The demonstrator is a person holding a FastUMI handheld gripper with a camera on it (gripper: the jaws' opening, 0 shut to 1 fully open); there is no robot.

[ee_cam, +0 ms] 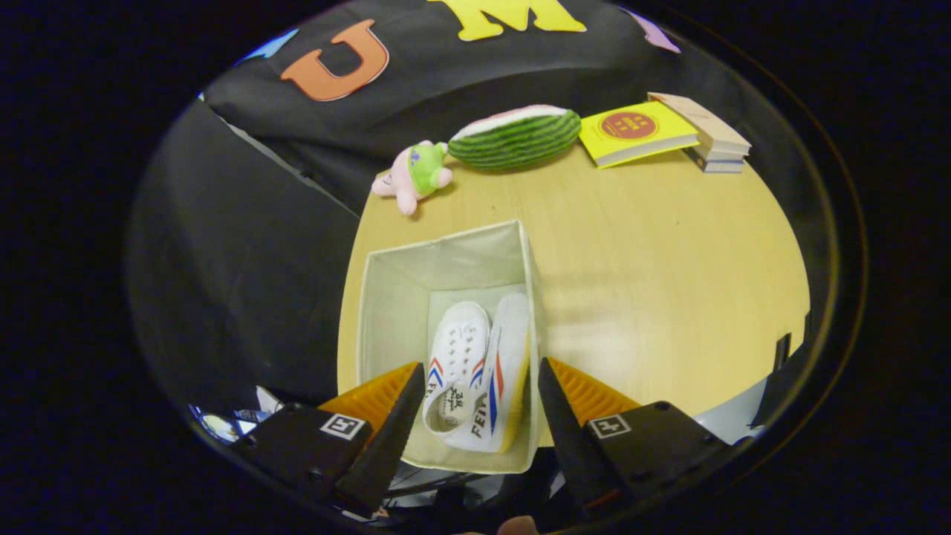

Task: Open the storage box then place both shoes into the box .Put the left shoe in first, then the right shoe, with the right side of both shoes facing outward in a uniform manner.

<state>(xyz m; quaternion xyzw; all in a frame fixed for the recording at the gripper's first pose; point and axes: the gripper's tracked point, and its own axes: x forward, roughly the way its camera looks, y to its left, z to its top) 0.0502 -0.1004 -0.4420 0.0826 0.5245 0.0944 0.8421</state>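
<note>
An open pale fabric storage box point(394, 297) stands on the wooden table point(654, 253), just below and ahead of my gripper point(481, 375). Two white canvas shoes with red and blue stripes lie inside it. One shoe point(461, 349) rests sole down with its laces up. The other shoe point(507, 371) leans on its side against the box's right wall. My gripper hovers above the box with its fingers point(397, 423) spread wide apart, nothing between them. The box's lid is hidden from me.
Beyond the box lie a small pink and green plush toy point(414, 175), a watermelon-slice plush point(516, 136), a yellow book point(635, 131) and a stack of books point(706, 134) at the table's far edge. Black cloth drops away to the left of the table.
</note>
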